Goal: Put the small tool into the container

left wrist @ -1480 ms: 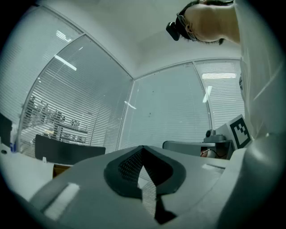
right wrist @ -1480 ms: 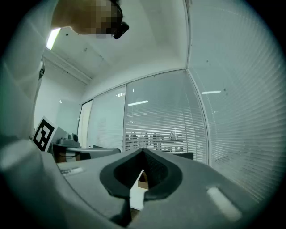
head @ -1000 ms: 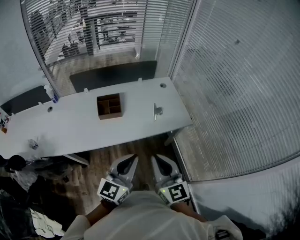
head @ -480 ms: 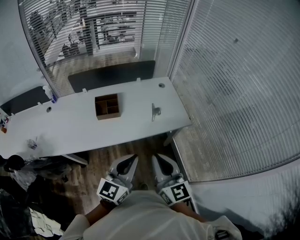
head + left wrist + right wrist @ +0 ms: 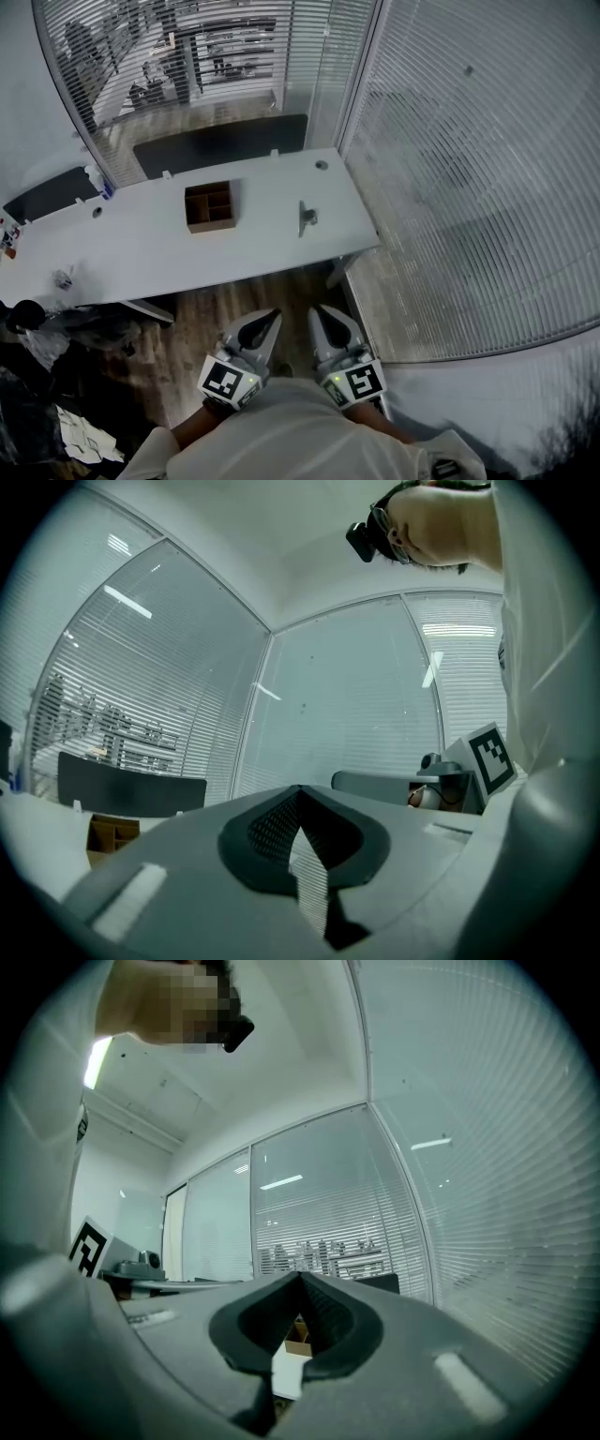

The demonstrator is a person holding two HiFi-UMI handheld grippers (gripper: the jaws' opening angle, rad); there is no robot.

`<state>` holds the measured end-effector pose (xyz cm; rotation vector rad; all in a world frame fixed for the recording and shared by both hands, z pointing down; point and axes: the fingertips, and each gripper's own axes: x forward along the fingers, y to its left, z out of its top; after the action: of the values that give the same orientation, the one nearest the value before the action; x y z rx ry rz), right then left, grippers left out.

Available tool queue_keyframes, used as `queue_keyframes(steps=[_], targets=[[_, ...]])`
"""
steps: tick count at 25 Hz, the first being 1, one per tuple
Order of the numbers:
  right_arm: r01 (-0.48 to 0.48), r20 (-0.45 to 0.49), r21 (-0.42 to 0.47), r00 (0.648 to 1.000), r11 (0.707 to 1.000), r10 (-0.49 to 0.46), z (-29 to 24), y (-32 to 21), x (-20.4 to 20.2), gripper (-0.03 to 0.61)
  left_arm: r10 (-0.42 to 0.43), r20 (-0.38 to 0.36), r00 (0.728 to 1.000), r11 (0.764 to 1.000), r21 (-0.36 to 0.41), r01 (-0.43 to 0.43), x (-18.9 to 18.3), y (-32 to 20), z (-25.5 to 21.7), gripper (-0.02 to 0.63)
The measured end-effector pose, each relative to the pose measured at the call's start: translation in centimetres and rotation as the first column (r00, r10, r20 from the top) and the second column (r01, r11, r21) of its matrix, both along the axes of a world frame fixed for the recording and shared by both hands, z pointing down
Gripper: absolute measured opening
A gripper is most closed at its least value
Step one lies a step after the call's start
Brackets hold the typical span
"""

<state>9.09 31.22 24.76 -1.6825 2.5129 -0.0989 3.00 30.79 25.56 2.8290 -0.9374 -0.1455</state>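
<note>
Brown divided container (image 5: 209, 206) on white table (image 5: 141, 248); its contents are too small to tell. Tool (image 5: 306, 217) lies on the table right of it, apart. Left gripper (image 5: 266, 324) and right gripper (image 5: 319, 317) are held low over the floor, jaws together, empty.

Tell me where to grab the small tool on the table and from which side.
Probably the long slim shaft of the small tool, from straight above: it lies flat on the table, right of the container, with a bulge on its right side. Finer detail is too small to tell.
</note>
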Motion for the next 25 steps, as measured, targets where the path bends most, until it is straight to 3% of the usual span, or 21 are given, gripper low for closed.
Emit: queue_keyframes(steps=[13, 25], targets=[[-0.009, 0.006, -0.02, 1.0, 1.0, 0.009, 0.9, 0.4, 2.1, 0.0, -0.001, 0.007, 1.0, 1.0, -0.005, 0.001, 1.7, 0.7, 0.6, 0.003], [-0.033, 0.0, -0.005, 0.999, 0.999, 0.033, 1.1, -3.9, 1.2, 0.0, -0.027, -0.011, 1.0, 0.999, -0.024, 0.026, -0.3, -4.2, 1.2, 0.003]])
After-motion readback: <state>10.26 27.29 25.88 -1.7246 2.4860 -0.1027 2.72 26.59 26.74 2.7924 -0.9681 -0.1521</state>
